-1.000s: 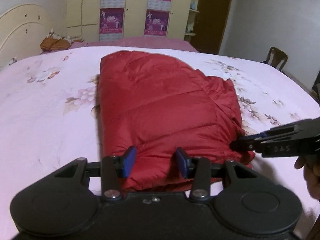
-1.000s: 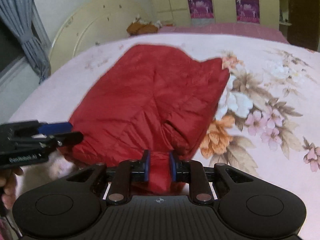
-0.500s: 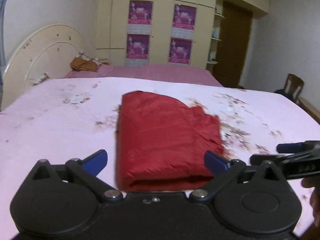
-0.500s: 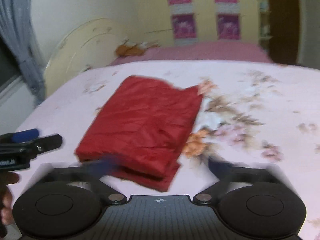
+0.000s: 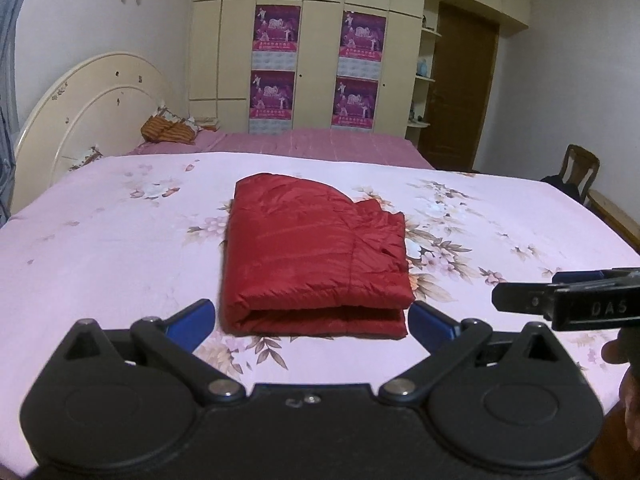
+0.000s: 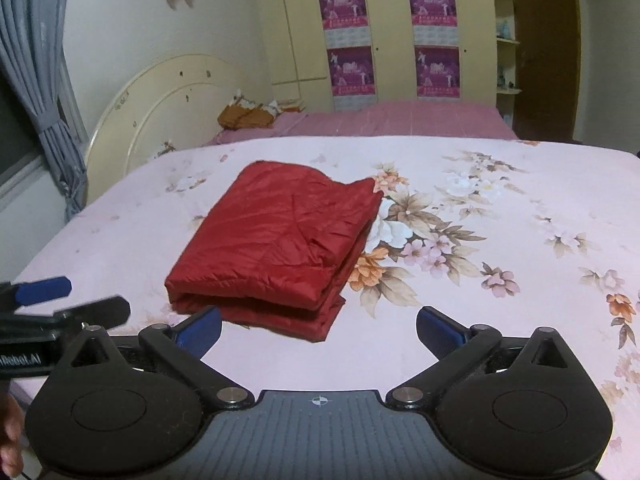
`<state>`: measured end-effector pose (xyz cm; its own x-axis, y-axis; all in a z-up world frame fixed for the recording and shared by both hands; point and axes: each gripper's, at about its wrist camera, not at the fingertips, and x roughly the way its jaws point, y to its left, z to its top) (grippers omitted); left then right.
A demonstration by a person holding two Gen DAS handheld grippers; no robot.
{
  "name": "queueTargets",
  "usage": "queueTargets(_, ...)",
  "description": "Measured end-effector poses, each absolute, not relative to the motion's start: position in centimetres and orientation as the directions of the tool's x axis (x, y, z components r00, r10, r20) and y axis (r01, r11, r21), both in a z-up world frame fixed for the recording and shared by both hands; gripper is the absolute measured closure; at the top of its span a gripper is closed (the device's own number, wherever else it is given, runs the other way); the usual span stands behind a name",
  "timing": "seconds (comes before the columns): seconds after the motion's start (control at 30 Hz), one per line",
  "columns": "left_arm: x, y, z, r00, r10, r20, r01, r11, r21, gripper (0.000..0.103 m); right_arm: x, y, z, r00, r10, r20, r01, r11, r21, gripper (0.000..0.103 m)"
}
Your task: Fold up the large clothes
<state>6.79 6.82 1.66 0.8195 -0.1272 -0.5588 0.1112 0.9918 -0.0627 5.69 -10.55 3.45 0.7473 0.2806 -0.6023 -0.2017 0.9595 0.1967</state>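
Folded red jacket (image 5: 316, 256) on the bed (image 5: 112, 248) (floral sheet). Left hand-held gripper (image 5: 312, 320) and right hand-held gripper (image 6: 318, 330) — both released, empty — just short of the jacket's near edge.

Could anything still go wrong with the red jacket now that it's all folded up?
Maybe. The puffy red jacket could spring open, since both tongs, left and right, are open and nothing presses on it. Its right side already looks loose and uneven, so the layers might slide apart. The soft bed cover could also shift under it.
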Motion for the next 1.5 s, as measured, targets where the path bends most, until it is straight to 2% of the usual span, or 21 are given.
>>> queueTargets(0.53,4.8,6.3,2.6,0.838,-0.138,-0.528,0.117,0.990,-0.074,0.000,3.3,-11.2,5.1,0.766,0.286,-0.576,-0.210,0.958,0.197,0.001)
queueTargets(1.5,4.2,6.4,3.5,0.843,-0.133,-0.521,0.115,0.991,-0.068,0.000,3.0,-11.8,5.6,0.766,0.293,-0.573,-0.219,0.956,0.195,0.001)
